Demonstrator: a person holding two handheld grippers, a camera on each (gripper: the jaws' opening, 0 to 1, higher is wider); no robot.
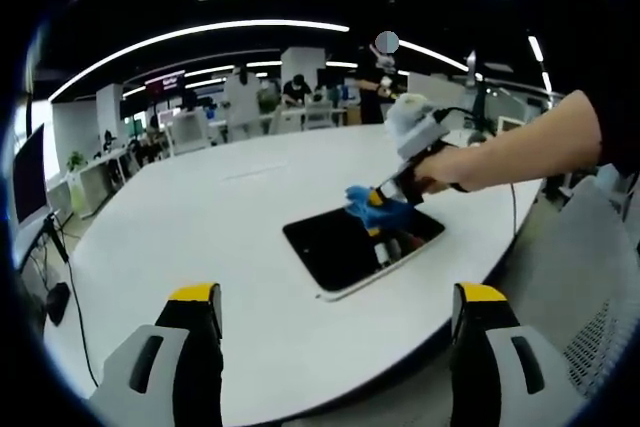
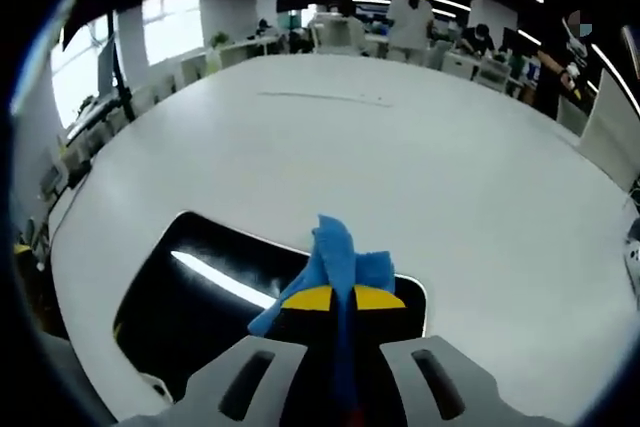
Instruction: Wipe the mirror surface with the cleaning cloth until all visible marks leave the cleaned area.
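Observation:
A dark rectangular mirror [image 1: 345,247] with a white rim lies flat on the white table [image 1: 230,237]. In the left gripper view my right gripper [image 1: 378,209] comes in from the right, shut on a blue cleaning cloth [image 1: 375,209] that rests on the mirror's far side. My left gripper [image 1: 335,322] stands open near the table's front edge, apart from the mirror. In the right gripper view the blue cloth [image 2: 335,257] sticks out between my shut jaws [image 2: 342,299], over the mirror [image 2: 200,292], which reflects a ceiling light strip.
The table's curved front edge [image 1: 400,362] runs close under my left gripper. A mesh chair [image 1: 600,277] stands at the right. Desks, chairs and several people fill the office behind the table [image 2: 420,147]. A monitor [image 1: 30,177] stands at far left.

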